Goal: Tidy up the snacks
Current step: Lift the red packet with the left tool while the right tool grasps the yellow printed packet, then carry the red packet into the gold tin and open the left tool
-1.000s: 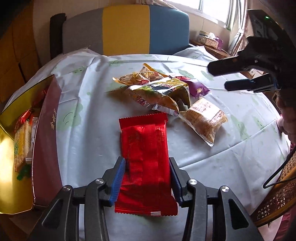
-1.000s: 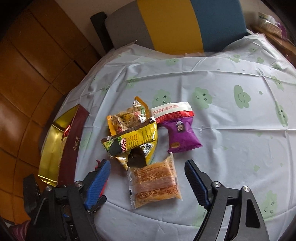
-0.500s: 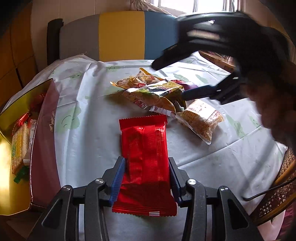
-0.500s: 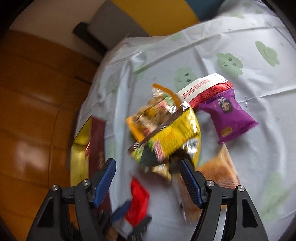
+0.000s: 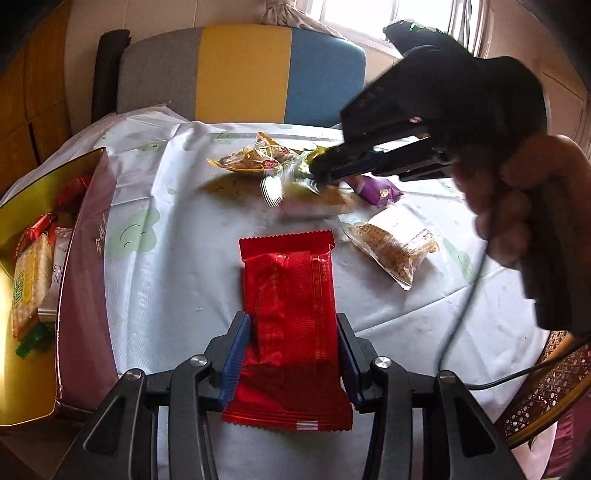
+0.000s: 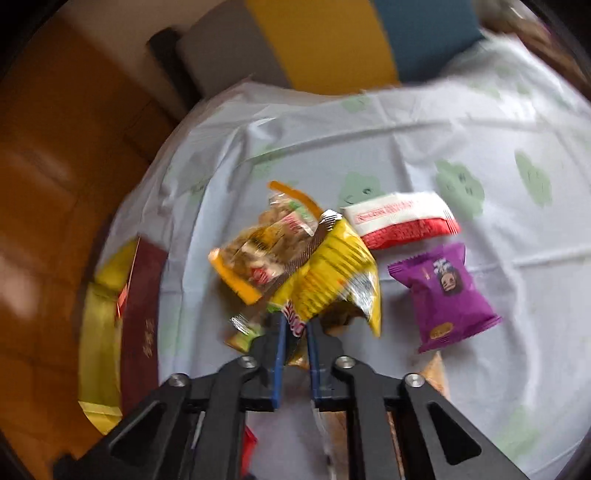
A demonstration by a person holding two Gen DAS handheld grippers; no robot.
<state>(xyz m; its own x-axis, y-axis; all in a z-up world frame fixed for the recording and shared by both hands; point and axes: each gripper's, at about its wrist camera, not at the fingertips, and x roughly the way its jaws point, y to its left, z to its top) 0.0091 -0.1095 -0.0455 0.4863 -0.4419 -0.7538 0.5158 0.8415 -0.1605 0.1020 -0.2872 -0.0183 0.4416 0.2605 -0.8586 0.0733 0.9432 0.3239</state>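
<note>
Left gripper [image 5: 293, 363]: nearest the left wrist camera; blue pads press on both long edges of the red packet [image 5: 291, 295], clamped on it.
Red packet: flat on the cloth, long axis running away from the camera, near end between the pads, far crimped end free.
Right gripper [image 6: 294, 334]: jaws have just been closing; now pinched together on the lower edge of the yellow bag [image 6: 332, 280], which bunches above the pads. In the left wrist view the same tool [image 5: 325, 171] reaches in from the right, carried by a person's hand [image 5: 517, 206].
Table surface: pale cloth [image 5: 177, 266] printed with green smiling clouds, creased; it drapes over the table edge.
Box [image 5: 85, 280]: at the left edge of the table, dark red wall, gold lining, already holding several wrapped snacks.
Loose snacks, mid table: clear cracker pack [image 5: 393, 245] right of the red packet; purple packet [image 6: 443, 295] beside the yellow bag; red-and-white packet [image 6: 402, 218] just beyond it; orange-trimmed clear bag [image 6: 266, 243] partly under the yellow bag.
Far side: chair back [image 5: 240, 70] in grey, yellow and blue panels, against the table.
Room: wood panelling [image 6: 55, 166] at left; bright window [image 5: 354, 18] at upper right.
Image quality: right wrist view blurred.
</note>
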